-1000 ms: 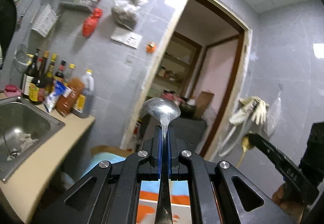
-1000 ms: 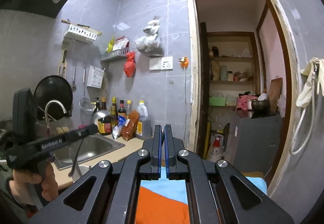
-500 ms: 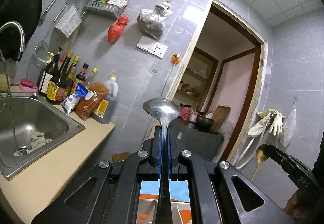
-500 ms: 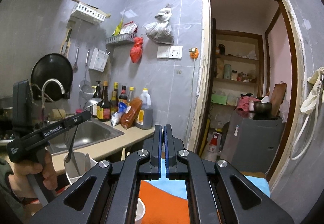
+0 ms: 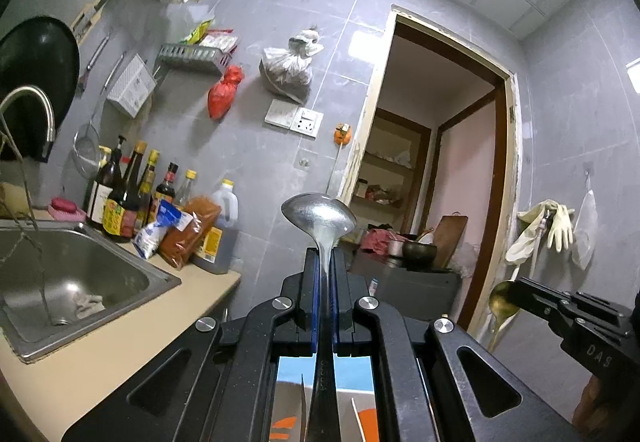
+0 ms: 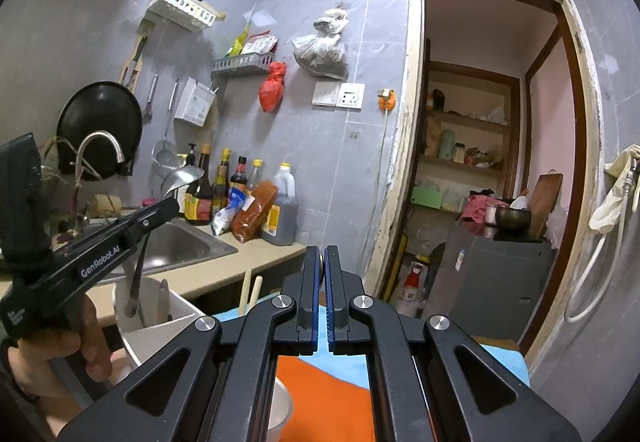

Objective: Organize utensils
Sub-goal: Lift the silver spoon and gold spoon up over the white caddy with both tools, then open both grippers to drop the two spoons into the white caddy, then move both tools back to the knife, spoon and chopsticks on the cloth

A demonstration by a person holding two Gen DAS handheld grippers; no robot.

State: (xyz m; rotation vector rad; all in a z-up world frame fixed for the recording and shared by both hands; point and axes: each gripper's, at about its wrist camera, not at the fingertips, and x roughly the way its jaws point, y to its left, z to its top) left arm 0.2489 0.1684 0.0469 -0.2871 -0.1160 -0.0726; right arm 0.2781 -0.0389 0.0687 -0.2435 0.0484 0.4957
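My left gripper [image 5: 325, 254] is shut on a silver spoon [image 5: 319, 216], bowl up beyond the fingertips. In the right wrist view this left gripper [image 6: 170, 204] holds the silver spoon [image 6: 182, 178] steeply, with the handle reaching down into a white utensil holder [image 6: 160, 334] that has other utensils and wooden chopsticks [image 6: 250, 290] in it. My right gripper [image 6: 323, 254] is shut. From the left wrist view the right gripper [image 5: 516, 292] pinches a gold spoon [image 5: 501, 304] just below its bowl, and the handle hangs down.
A steel sink [image 5: 72, 274] with a curved faucet [image 6: 100, 146] is set in the beige counter [image 6: 240, 266] on the left. Bottles and packets [image 6: 248, 202] stand at the wall. An open doorway [image 6: 492, 146] and grey cabinet [image 6: 500, 266] are on the right. An orange-and-blue cloth [image 6: 320, 386] lies below.
Both grippers have come down. The silver spoon's handle has dropped into the white holder. The gold spoon stays gripped on the right.
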